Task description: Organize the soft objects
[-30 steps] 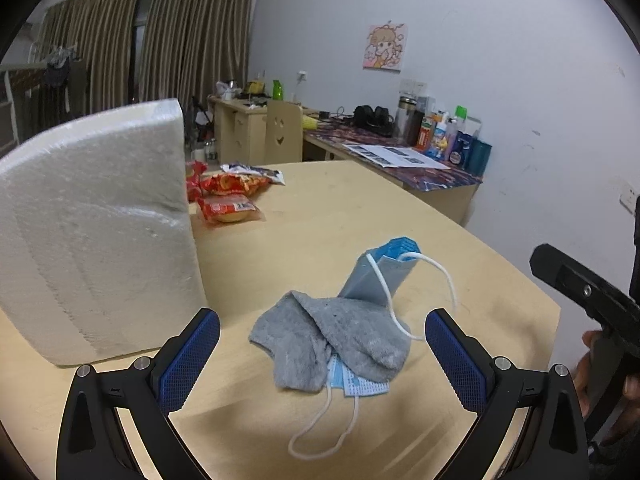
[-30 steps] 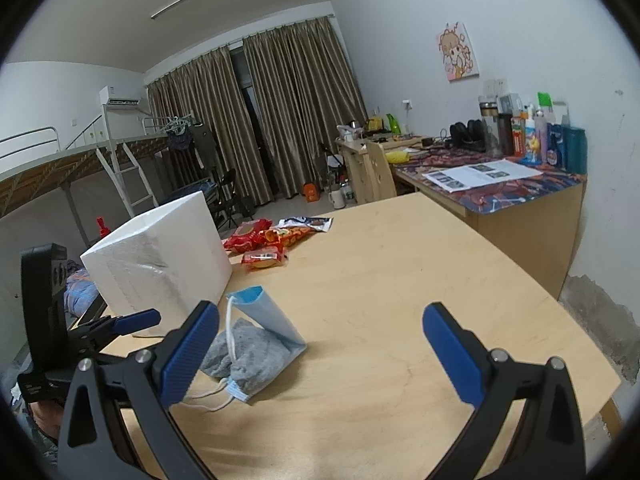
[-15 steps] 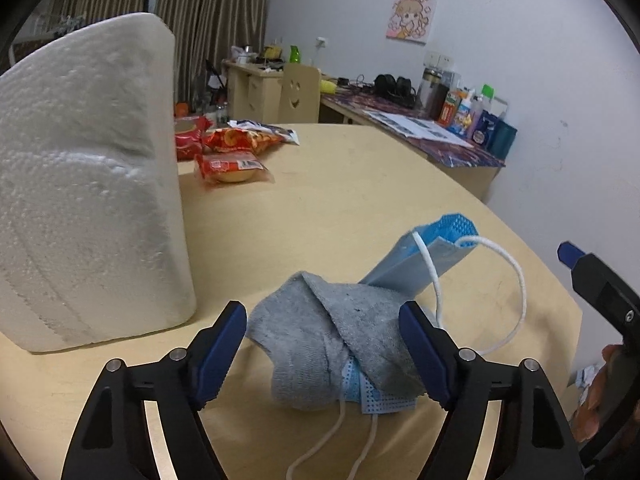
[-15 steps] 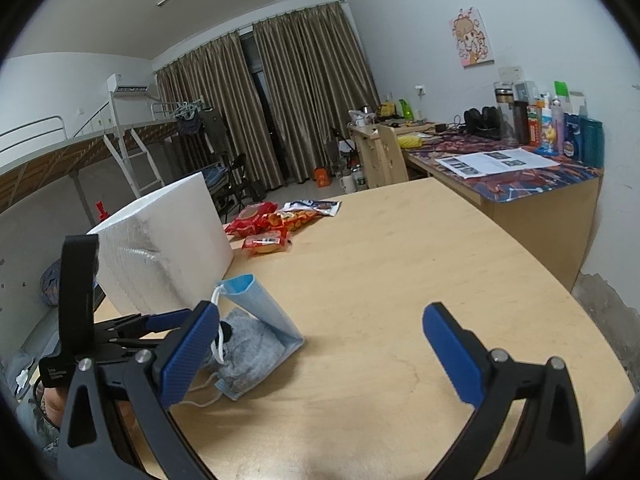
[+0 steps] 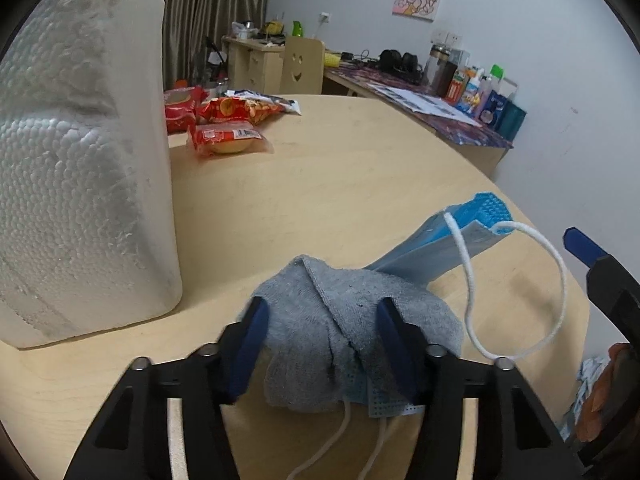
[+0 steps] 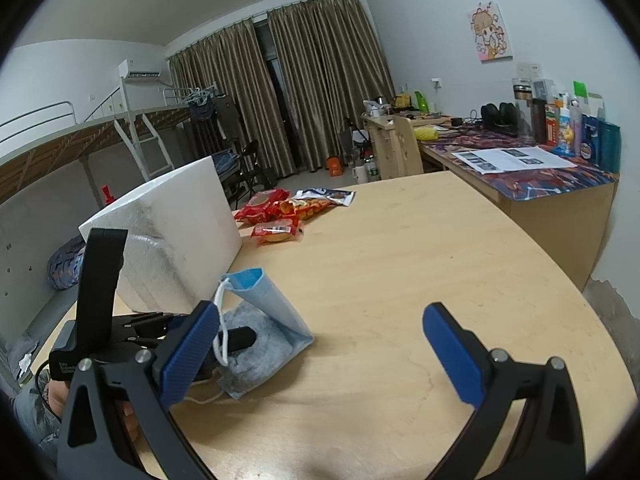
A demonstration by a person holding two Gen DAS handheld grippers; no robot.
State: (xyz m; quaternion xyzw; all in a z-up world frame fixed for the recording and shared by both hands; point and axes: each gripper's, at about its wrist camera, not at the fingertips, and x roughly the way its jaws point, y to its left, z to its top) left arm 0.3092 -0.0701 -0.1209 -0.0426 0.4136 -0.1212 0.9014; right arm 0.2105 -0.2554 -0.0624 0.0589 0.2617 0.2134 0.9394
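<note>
A round wooden table [image 5: 340,184] carries a tall white foam block [image 5: 80,168] at its left side, red snack packets [image 5: 224,120] behind it. Near the front edge lies a crumpled grey cloth [image 5: 344,320], soft and nubbly, folded into loose ridges atop a pale blue face mask [image 5: 448,236] whose far end rears up, white ear loops trailing. The left gripper [image 5: 322,344] is closing, its blue pads flanking the cloth and pressing into its folds. The right gripper [image 6: 320,344] hovers over bare tabletop, jaws spread wide, nothing between them.
</note>
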